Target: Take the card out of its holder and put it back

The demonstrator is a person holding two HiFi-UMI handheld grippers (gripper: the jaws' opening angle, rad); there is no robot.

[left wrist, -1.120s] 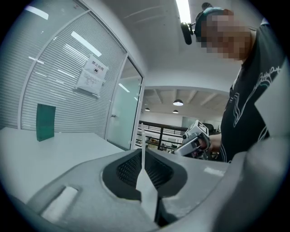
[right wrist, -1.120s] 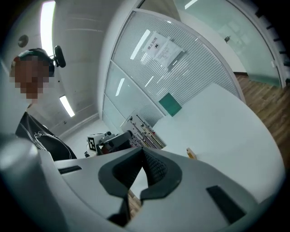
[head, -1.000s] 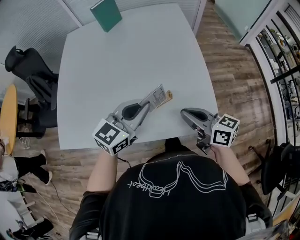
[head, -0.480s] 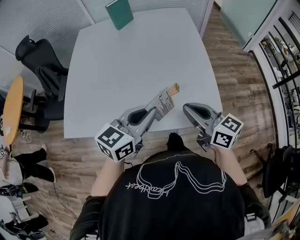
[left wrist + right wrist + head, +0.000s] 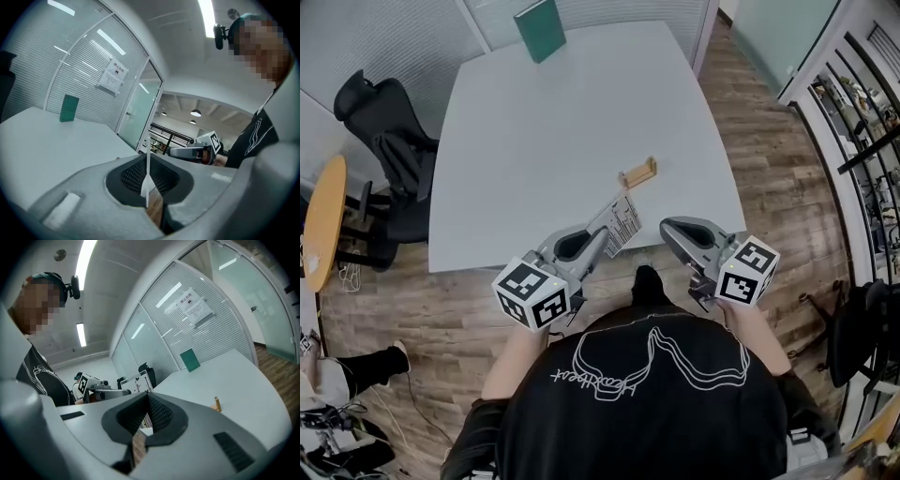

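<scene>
Card and holder are apart: the small wooden holder stands on the white table, a little in from the near edge and toward the right side, and nothing sits in its slot. The card, white with dark print, is held in the air over the near edge of the table, near the holder but clear of it on the person's side. The left gripper has its jaws clamped on the card's near end. In the left gripper view the card shows edge-on as a thin white line running straight up between the two dark ribbed pads, which press on it from both sides. Most of the card sticks out past the fingertips toward the holder. The right gripper hovers at the near edge of the table just to the right of the card, not touching it. Its jaws are together with nothing between them. A green book stands at the far edge of the table, toward the far left corner, and a black office chair sits off the left edge.
</scene>
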